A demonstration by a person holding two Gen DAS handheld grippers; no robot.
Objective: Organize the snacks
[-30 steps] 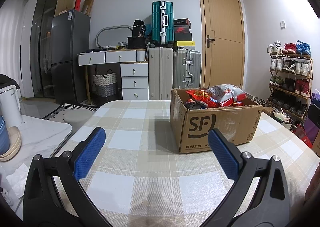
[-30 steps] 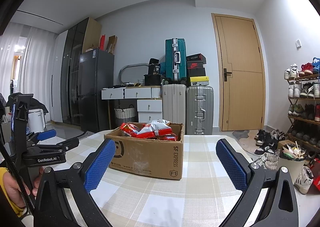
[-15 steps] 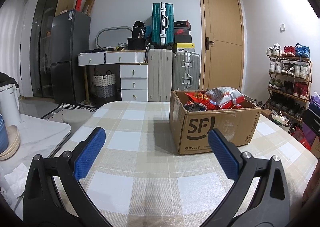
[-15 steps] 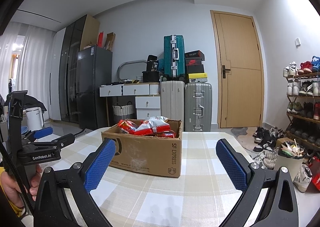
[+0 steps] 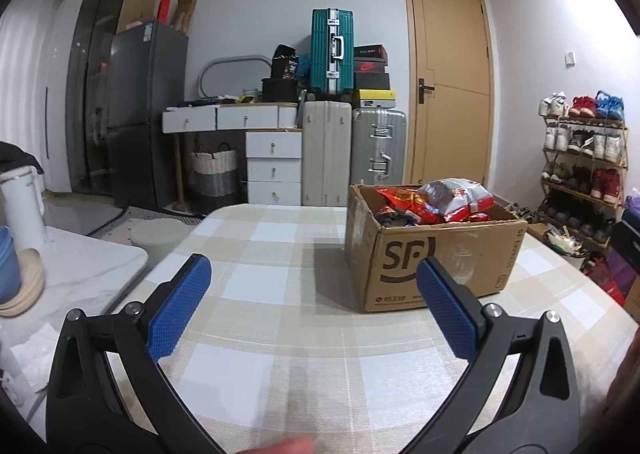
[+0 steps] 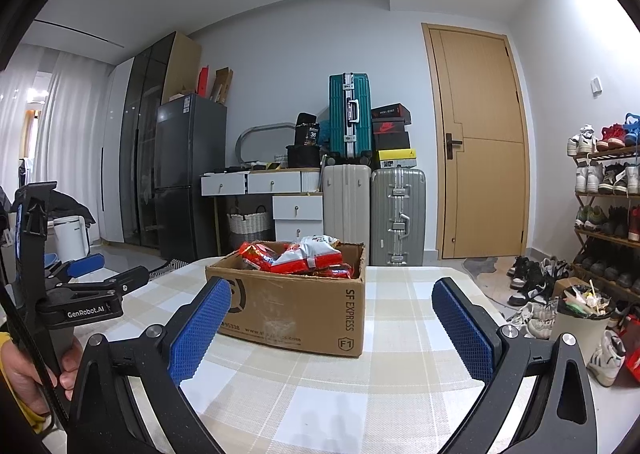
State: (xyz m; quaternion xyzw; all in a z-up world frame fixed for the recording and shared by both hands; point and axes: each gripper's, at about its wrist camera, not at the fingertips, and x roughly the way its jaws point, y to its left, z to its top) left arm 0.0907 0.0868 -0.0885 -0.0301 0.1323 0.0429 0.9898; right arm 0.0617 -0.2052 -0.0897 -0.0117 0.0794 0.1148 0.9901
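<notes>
An open cardboard SF box [image 5: 436, 258] stands on the checked tablecloth [image 5: 280, 254], right of centre in the left wrist view and centre-left in the right wrist view [image 6: 296, 310]. Red and white snack bags [image 5: 440, 200] fill it; they also show in the right wrist view [image 6: 304, 256]. My left gripper [image 5: 312, 298] is open and empty, short of the box and to its left. My right gripper [image 6: 332, 318] is open and empty, in front of the box. The left gripper also shows at the left of the right wrist view [image 6: 92, 278].
A white side table [image 5: 80, 266] with stacked bowls [image 5: 20, 282] and a white kettle [image 5: 22, 206] stands at left. Beyond the table are suitcases [image 5: 352, 158], drawers [image 5: 274, 166], a fridge [image 5: 144, 110], a door [image 5: 452, 94] and a shoe rack [image 5: 580, 162].
Both grippers have shifted slightly; the box sits a little lower and further left in the right wrist view. Both grippers stay open.
</notes>
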